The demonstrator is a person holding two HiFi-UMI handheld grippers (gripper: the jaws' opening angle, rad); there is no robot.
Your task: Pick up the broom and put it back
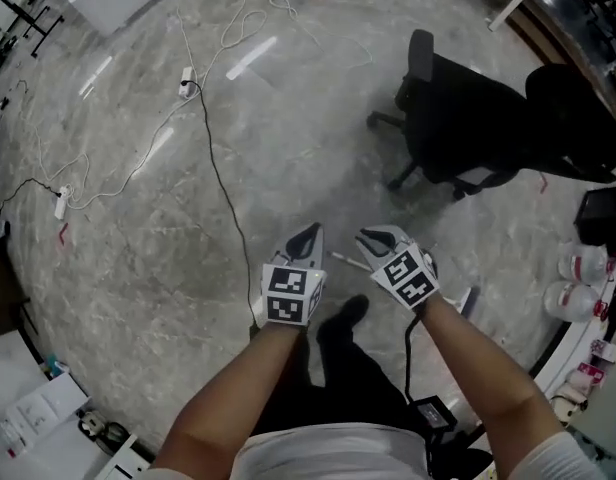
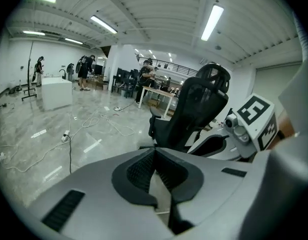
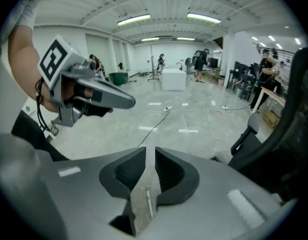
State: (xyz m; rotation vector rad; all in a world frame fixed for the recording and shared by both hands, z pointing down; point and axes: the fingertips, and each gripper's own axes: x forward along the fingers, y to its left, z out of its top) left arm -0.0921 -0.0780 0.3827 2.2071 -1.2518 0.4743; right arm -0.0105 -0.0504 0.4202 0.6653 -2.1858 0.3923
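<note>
No broom head shows in any view. A thin pale stick [image 1: 344,259] lies on the grey stone floor just beyond my two grippers; whether it is the broom's handle I cannot tell. It also shows as a short pale line [image 3: 149,202] through the gap of my right gripper. My left gripper [image 1: 310,233] points at the floor with its pads touching at the tip [image 2: 154,153] and nothing between them. My right gripper [image 1: 371,238] hangs close beside it, its jaws a narrow gap apart [image 3: 149,151] and empty. Neither gripper touches the stick.
A black office chair [image 1: 478,118] stands close ahead on the right. Cables [image 1: 213,158] and a power strip [image 1: 188,83] trail over the floor to the left. White bottles [image 1: 578,278] stand at the right edge. My shoes and legs are right under the grippers.
</note>
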